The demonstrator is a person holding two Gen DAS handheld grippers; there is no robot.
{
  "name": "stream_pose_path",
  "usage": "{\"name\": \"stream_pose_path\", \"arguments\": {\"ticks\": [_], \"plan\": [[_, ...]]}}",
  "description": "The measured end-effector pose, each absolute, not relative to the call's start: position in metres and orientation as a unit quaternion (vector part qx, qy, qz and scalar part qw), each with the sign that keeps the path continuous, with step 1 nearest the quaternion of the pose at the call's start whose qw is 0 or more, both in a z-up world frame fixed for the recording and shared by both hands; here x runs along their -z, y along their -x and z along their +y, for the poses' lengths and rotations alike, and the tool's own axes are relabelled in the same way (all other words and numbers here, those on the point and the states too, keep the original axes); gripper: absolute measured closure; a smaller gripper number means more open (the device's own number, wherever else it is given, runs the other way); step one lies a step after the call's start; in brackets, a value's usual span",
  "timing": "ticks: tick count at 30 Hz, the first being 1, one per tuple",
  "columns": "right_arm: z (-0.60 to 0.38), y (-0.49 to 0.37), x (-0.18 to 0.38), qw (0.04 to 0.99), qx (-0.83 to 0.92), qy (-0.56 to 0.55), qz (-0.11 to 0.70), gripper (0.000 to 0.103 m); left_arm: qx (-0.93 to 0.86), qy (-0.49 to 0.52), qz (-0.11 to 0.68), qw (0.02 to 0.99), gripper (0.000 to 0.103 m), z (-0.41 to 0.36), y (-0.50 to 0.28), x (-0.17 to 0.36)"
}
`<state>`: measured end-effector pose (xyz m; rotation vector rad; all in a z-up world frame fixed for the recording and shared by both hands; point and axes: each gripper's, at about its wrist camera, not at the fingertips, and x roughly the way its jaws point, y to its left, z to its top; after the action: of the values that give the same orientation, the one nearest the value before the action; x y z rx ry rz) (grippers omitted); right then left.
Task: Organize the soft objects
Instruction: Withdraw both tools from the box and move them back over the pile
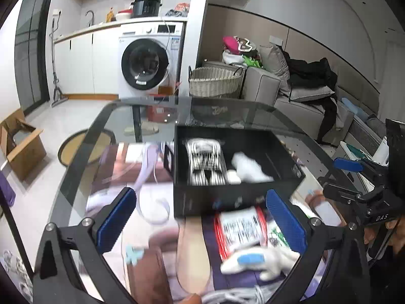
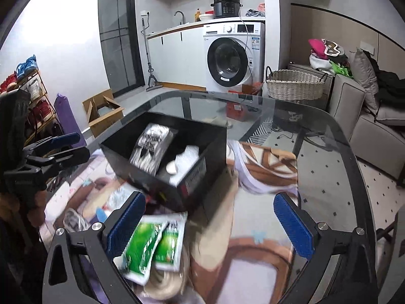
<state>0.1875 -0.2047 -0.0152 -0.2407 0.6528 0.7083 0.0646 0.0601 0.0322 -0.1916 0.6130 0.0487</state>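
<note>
Your left gripper point(image 1: 202, 224) hovers with its jaws spread wide, nothing between the blue pads, and your right gripper point(image 2: 211, 224) is just as wide apart and holds nothing.

The black box point(image 1: 227, 197) sits on the glass table point(image 2: 316, 131), its open top facing up. Two things lie inside it: one black-and-white striped pack point(image 1: 205, 162), long axis running from the near wall toward the far wall, and one white soft piece point(image 1: 249, 167) beside it on the right, lying slantwise.

Just in front of the box, on the near side, you have one red-edged pack point(image 1: 240, 228) with black-and-white print, long axis running toward the box, and one white glove point(image 1: 260, 259) with a blue patch lying crosswise below it. In the right wrist view, two green packets point(image 2: 149, 247) lie side by side, overlapping, tilted up toward the right, touching your right gripper's left pad. All of it is motion-blurred
</note>
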Motion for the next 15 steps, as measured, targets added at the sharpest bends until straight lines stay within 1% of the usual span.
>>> {"name": "stream_pose_path", "arguments": {"ticks": [4,7,11,15], "plan": [[-0.216,-0.170,0.023,0.876,-0.340,0.126,0.316,0.000,-0.024,0.088,0.313,0.945,0.000,0.048,-0.048,-0.024],[-0.222,-0.152,0.030,0.874,-0.339,0.154,0.311,0.000,-0.009,0.052,0.318,0.947,0.000,0.031,-0.035,-0.024],[-0.231,-0.140,0.039,0.871,-0.337,0.164,0.317,0.000,0.020,0.020,0.317,0.948,0.000,0.020,-0.020,-0.023],[-0.239,-0.135,0.046,0.863,-0.344,0.167,0.329,0.000,0.067,-0.008,0.342,0.937,0.000,0.012,-0.015,-0.013]]}}
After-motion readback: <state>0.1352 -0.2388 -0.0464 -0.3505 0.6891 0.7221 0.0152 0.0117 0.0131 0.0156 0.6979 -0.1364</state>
